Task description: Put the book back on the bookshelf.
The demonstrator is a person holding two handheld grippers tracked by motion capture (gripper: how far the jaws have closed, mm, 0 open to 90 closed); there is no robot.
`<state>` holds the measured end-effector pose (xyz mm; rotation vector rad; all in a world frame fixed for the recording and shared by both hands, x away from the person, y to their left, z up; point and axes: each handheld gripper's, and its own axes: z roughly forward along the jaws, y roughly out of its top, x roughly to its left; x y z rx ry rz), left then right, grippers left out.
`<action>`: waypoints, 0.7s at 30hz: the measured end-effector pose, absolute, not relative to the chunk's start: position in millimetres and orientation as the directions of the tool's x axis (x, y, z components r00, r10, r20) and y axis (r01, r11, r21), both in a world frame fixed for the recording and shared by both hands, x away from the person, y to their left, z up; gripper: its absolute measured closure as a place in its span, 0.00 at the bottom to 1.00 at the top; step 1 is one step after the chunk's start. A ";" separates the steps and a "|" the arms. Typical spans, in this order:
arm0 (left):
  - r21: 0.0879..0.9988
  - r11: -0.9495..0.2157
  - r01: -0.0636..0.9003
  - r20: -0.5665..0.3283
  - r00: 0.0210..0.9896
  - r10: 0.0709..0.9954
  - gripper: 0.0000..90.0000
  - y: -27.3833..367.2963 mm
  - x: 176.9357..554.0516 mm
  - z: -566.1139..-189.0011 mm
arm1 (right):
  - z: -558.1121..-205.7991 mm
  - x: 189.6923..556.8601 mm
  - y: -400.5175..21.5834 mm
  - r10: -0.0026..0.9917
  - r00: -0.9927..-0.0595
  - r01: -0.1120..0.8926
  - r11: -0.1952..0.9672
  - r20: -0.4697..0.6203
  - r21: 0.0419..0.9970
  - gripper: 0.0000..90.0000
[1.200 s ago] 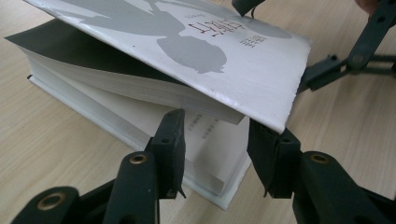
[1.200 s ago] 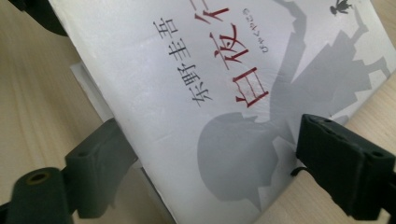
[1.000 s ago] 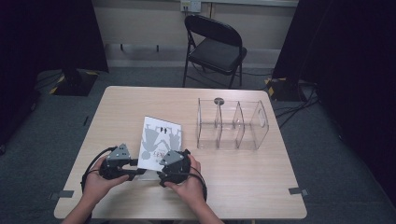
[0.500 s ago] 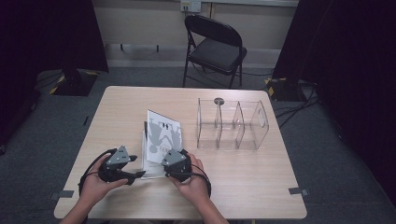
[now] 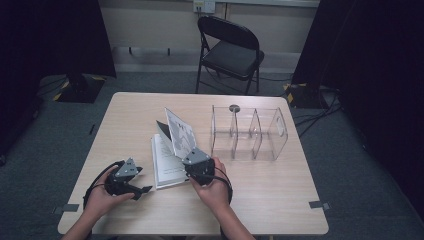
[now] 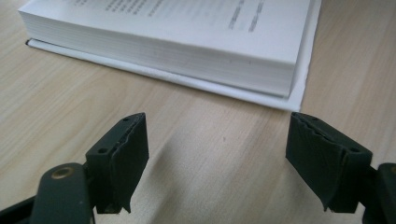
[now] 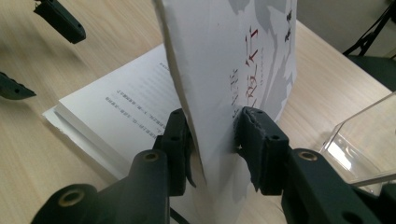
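Note:
A white paperback book (image 5: pixel 164 162) lies on the wooden table (image 5: pixel 280 185), left of centre. Its printed front cover (image 5: pixel 179 134) stands lifted almost upright, with the first text page (image 7: pixel 126 100) bare below it. My right gripper (image 5: pixel 189 154) is shut on the cover's lower edge (image 7: pixel 243 60), one pad on each face (image 7: pixel 212 135). My left gripper (image 5: pixel 144 181) rests low on the table just left of the book's near corner (image 6: pixel 280 88). Its jaws have just been opening and stand open (image 6: pixel 218 158) with only bare wood between them.
A clear acrylic organiser (image 5: pixel 250 134) with three compartments stands right of the book, close to my right hand. A small dark round object (image 5: pixel 234 108) lies behind it. A black folding chair (image 5: pixel 230 50) stands beyond the table's far edge.
The front cover has gone from lying flat to standing raised in my right gripper, which rose with it. My left gripper has opened and sunk to the table beside the book.

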<state>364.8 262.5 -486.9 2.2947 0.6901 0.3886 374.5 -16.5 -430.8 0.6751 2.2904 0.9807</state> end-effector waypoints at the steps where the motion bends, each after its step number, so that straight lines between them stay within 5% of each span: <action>1: 0.699 -0.614 0.367 0.080 0.813 0.577 0.23 262.5 364.8 -486.9 | -430.8 374.5 -16.5 0.631 -0.721 0.227 0.607 -0.288 0.762 0.70; 21: 0.693 -0.637 0.338 0.134 0.808 0.574 0.18 248.8 369.4 -491.6 | -385.7 377.4 -20.0 0.624 -0.744 0.311 0.639 -0.238 0.703 0.73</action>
